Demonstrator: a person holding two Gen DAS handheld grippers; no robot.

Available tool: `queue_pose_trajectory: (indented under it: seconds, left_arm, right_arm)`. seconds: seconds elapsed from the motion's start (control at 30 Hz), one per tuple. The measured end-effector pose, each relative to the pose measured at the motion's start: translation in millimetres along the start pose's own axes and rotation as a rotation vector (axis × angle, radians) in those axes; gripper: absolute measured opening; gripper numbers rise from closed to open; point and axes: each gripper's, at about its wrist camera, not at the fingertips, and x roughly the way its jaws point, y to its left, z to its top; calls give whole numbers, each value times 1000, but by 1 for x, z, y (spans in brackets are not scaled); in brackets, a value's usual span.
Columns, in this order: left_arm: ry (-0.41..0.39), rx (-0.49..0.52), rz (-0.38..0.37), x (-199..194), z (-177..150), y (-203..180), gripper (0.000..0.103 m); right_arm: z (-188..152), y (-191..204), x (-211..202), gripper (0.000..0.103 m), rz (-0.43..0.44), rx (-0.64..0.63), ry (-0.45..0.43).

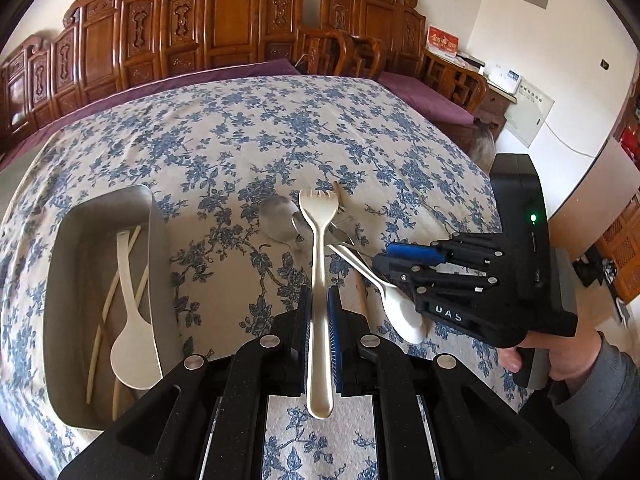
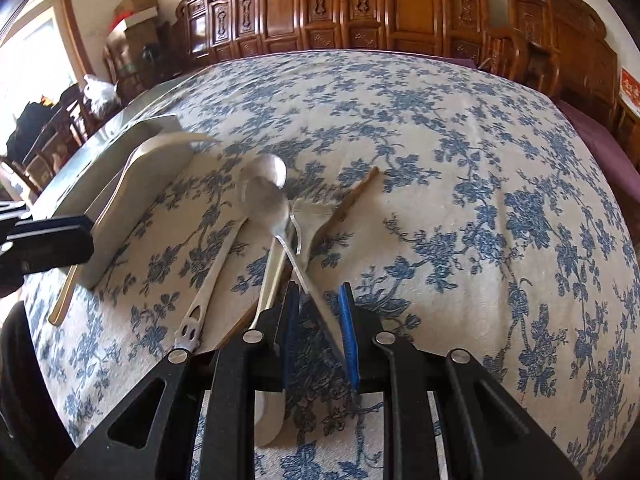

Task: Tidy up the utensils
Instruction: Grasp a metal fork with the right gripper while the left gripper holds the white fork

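Both tongs: left tongs (image 1: 318,312) clamped on cream fork (image 1: 318,280); right tongs (image 2: 320,320), marked "UAS", apart.

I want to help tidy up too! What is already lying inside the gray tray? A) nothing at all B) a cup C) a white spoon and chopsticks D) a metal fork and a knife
C: in the left wrist view the gray tray holds a white spoon lying on pale chopsticks, while the left gripper has its fingers closed on a cream fork.
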Motion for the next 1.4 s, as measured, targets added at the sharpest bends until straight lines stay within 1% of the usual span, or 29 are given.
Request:
queue_pose_trajectory:
  seconds: [0.17, 0.3, 0.47, 0.5, 0.53, 0.7, 0.77, 0.93, 1.03, 1.17, 1.23, 1.4]
  left_arm:
    - [-9, -4, -2, -5, 0, 2, 8]
    - [-16, -9, -7, -7, 0, 5, 8]
    - [-14, -11, -9, -7, 0, 5, 8]
    - [-14, -10, -9, -6, 0, 5, 8]
    - [-14, -11, -10, -6, 0, 5, 8]
    - [-14, -10, -10, -6, 0, 5, 8]
    - [-13, -8, -10, -6, 0, 5, 8]
    - [-14, -5, -9, -6, -2, 4, 8]
    - [-15, -5, -9, -6, -2, 4, 8]
    - [-16, -6, -8, -7, -2, 4, 8]
    - [-18, -7, -9, -8, -3, 4, 8]
    - [-20, -12, -11, -9, -2, 6, 8]
  right_arm:
    - [-2, 6, 2, 22, 24, -17, 17]
    - [-1, 10, 3, 24, 26, -30, 21]
    - [1, 0, 4, 17, 57, 32, 21]
    - [1, -2, 4, 15, 64, 41, 21]
    - [1, -3, 4, 11, 72, 49, 22]
    - [1, -4, 2, 10, 67, 55, 21]
    - [1, -4, -3, 8, 67, 54, 8]
    - [3, -6, -20, 8, 61, 57, -34]
    - [4, -9, -24, 2, 82, 68, -43]
    - [1, -3, -16, 2, 76, 43, 0]
    - [1, 1, -14, 2, 80, 30, 8]
    - [5, 3, -23, 2, 91, 53, -43]
